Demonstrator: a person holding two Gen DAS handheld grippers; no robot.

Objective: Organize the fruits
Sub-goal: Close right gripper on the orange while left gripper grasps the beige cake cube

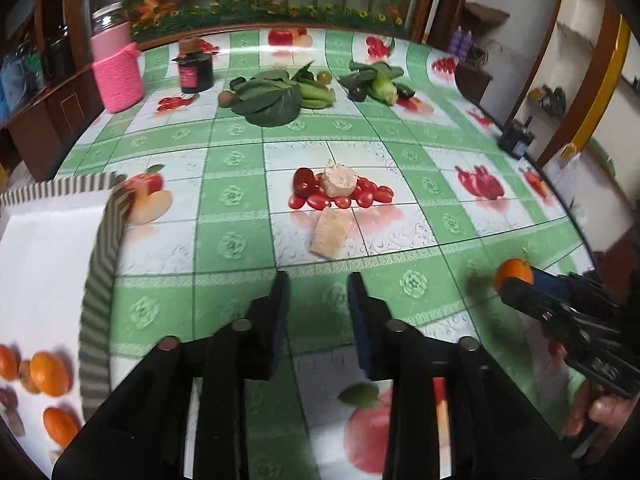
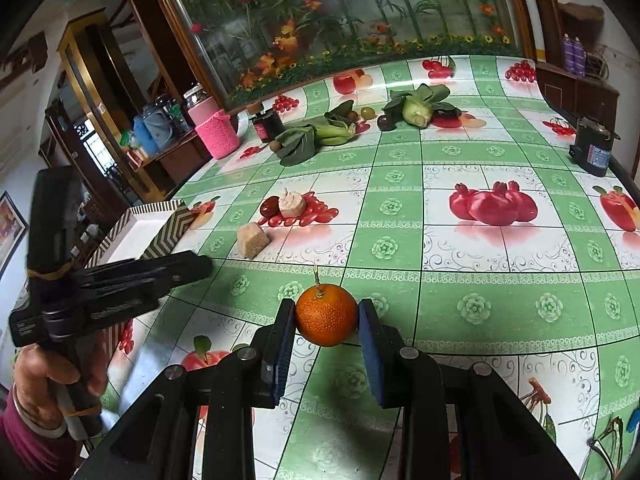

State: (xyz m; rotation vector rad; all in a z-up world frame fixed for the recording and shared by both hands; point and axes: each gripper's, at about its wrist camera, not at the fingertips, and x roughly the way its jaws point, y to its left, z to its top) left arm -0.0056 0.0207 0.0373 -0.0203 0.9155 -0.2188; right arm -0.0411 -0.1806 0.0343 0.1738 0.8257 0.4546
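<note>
The right gripper (image 2: 326,316) squeezes a small round orange fruit (image 2: 326,315) above the table's near edge. The white zigzag-sided box (image 1: 98,280) sits at the left edge, beside the left gripper (image 1: 318,296), whose fingers are apart and empty.

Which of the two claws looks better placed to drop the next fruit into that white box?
The right gripper. It already pinches an orange between its pads, above the table. The left gripper is open and empty, though it sits nearer the white box, where other oranges already lie.
</note>
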